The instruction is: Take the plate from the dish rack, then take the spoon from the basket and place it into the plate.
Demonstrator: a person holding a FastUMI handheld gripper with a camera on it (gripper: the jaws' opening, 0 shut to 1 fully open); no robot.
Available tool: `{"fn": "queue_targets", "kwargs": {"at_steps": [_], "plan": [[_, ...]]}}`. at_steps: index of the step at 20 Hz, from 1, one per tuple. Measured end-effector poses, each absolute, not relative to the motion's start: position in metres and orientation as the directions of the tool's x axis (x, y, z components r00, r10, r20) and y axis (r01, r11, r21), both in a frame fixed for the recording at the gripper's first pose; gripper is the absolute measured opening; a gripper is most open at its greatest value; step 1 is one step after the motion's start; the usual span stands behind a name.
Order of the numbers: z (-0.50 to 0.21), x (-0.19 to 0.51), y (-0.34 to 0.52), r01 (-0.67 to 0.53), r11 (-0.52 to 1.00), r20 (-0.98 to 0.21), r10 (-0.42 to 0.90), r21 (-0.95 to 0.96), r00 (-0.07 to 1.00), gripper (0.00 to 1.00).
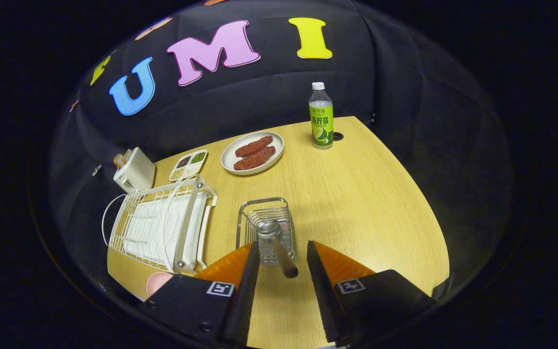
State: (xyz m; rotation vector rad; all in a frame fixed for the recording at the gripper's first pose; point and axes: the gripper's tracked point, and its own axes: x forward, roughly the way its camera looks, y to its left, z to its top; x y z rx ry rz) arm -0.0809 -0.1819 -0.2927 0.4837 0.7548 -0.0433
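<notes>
1. Tongs (283, 252) hang over the table (356, 203), released, fingers spread with a gap on both sides of the spoon handle
2. Spoon (275, 242) stands in the wire basket (265, 228), its bowl down inside and its handle end rising between the fingers, touching neither
3. Pink plate (157, 282) lies on the table beside the left finger, just in front of the white dish rack (160, 228)
4. Beyond the basket sit a dish of sausages (252, 152), a bottle (321, 116), a snack tray (188, 165) and a toaster (133, 169)
</notes>
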Motion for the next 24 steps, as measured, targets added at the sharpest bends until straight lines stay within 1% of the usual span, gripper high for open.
{"fn": "queue_targets", "kwargs": {"at_steps": [2,3,5,6,7,8,9,13,19,24], "plan": [[-0.301,-0.082,-0.179,0.219,0.888,-0.688,0.138,0.404,0.713,0.52],[-0.304,-0.082,-0.177,0.224,0.884,-0.695,0.145,0.411,0.704,0.41],[-0.306,-0.083,-0.168,0.227,0.859,-0.696,0.188,0.459,0.693,0.25],[-0.301,-0.085,-0.163,0.232,0.840,-0.692,0.213,0.490,0.690,0.23],[-0.301,-0.084,-0.165,0.242,0.831,-0.692,0.217,0.501,0.689,0.17],[-0.300,-0.082,-0.167,0.249,0.823,-0.688,0.217,0.511,0.693,0.17],[-0.299,-0.081,-0.168,0.254,0.822,-0.687,0.211,0.509,0.695,0.15],[-0.286,-0.080,-0.174,0.283,0.806,-0.692,0.203,0.519,0.692,0.11],[-0.246,-0.078,-0.186,0.250,0.818,-0.661,0.198,0.518,0.724,0.11],[-0.184,-0.087,-0.192,0.208,0.820,-0.604,0.197,0.533,0.773,0.11]]}}
